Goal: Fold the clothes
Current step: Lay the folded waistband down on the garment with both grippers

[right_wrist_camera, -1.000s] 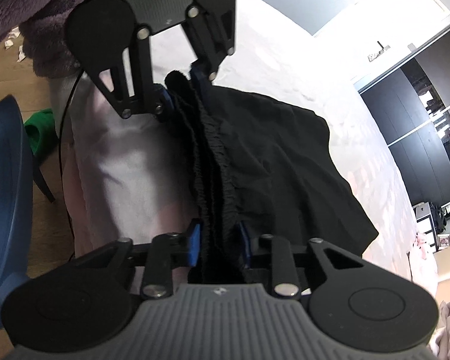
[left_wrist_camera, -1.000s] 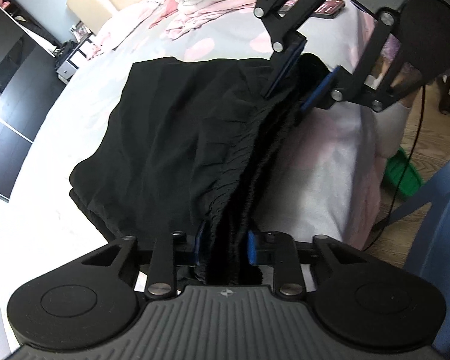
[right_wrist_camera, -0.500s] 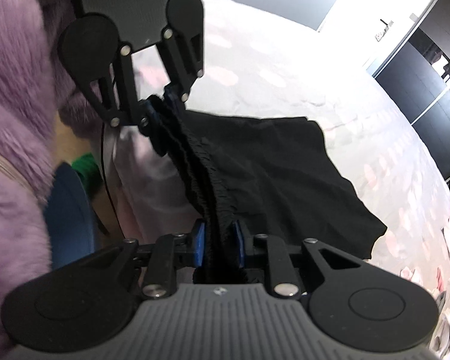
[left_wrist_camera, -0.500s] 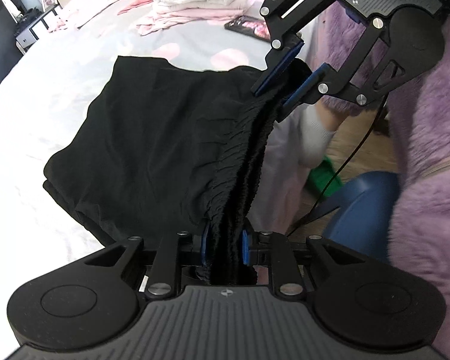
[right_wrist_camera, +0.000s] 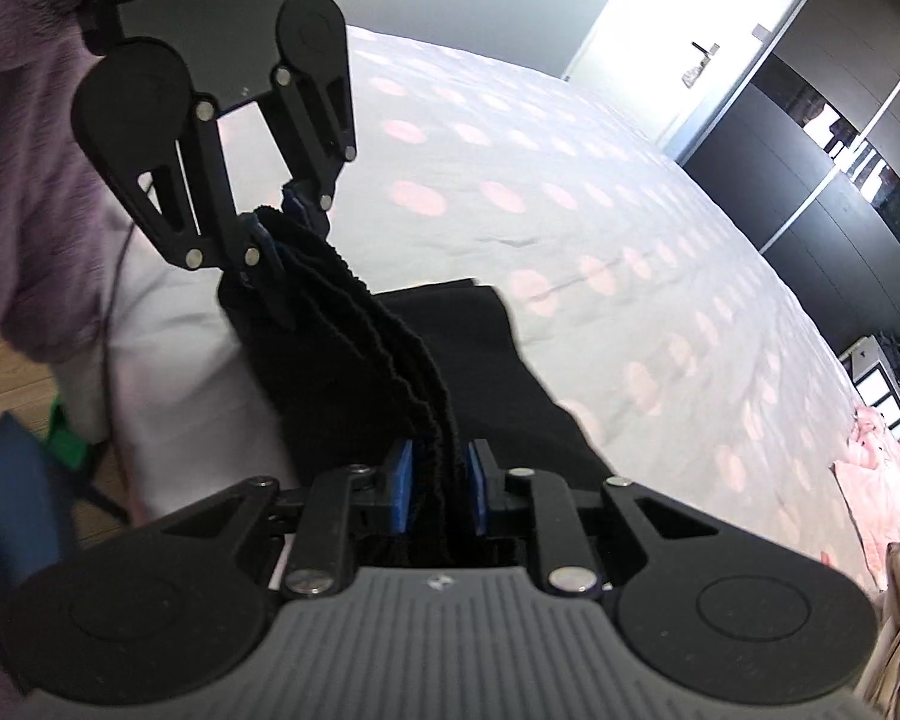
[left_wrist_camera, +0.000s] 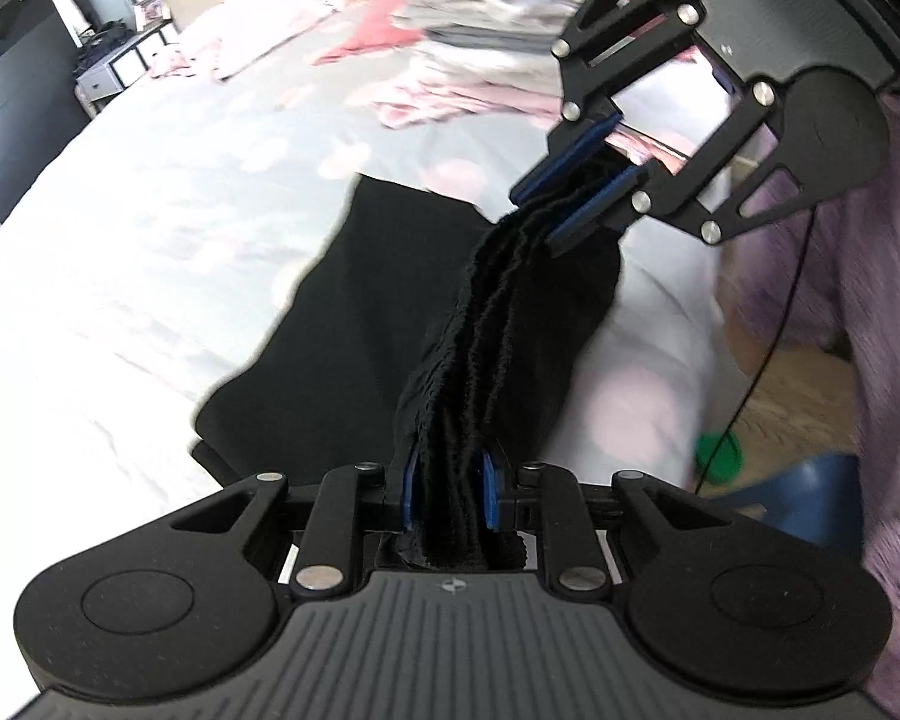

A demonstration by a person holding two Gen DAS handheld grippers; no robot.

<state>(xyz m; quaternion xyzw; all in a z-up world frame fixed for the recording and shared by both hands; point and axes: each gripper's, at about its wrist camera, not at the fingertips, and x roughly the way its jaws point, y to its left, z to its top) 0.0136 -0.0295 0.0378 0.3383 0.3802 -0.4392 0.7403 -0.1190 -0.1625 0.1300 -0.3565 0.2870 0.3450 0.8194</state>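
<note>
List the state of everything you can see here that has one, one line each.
Black garment: partly lifted, gathered waistband stretched between both grippers, the rest draped on the bed.
Left gripper: jaws shut on the waistband.
Right gripper: jaws shut on the waistband.
Bed: covered with a pink-dotted sheet.
Stack of clothes: folded, piled on the bed's far end.
</note>
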